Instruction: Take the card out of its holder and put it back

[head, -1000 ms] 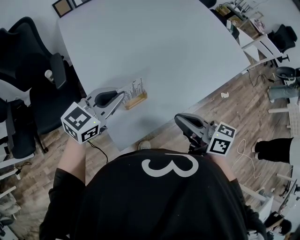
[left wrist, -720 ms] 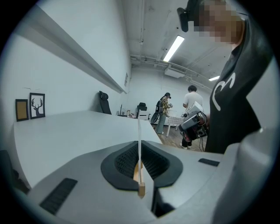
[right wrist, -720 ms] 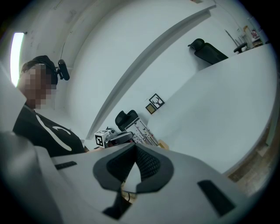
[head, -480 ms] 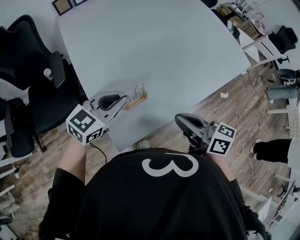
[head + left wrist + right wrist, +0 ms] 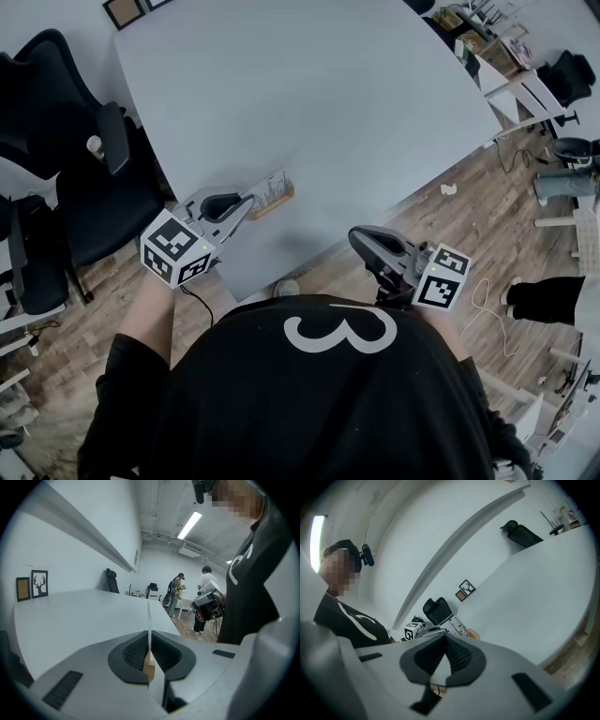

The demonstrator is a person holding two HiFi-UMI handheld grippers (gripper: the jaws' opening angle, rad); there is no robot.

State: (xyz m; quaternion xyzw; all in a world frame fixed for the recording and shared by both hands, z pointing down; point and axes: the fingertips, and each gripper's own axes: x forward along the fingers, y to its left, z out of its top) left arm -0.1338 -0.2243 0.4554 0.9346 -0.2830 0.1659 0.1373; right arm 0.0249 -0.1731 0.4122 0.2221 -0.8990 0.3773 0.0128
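A white printed card (image 5: 269, 186) stands upright over a small wooden holder (image 5: 274, 200) near the table's front left edge. My left gripper (image 5: 247, 200) is shut on the card's near end. In the left gripper view the card (image 5: 149, 623) shows edge-on between the ribbed pads (image 5: 136, 651), with the wooden holder (image 5: 149, 667) right below it. My right gripper (image 5: 356, 236) hangs off the table's front edge, close to my body, shut with nothing in it. In the right gripper view its pads (image 5: 459, 656) meet at the tip, and the card (image 5: 459, 629) and holder (image 5: 472, 633) show far off.
The grey table (image 5: 328, 94) stretches away beyond the holder. Black office chairs (image 5: 56, 141) stand at its left. Two small picture frames (image 5: 124, 13) sit at the far corner. Desks and clutter (image 5: 497, 47) fill the right side. People (image 5: 206, 597) stand in the background.
My left gripper has drawn a little toward me and down, and the card has come lower onto the holder. The right gripper has stayed still.
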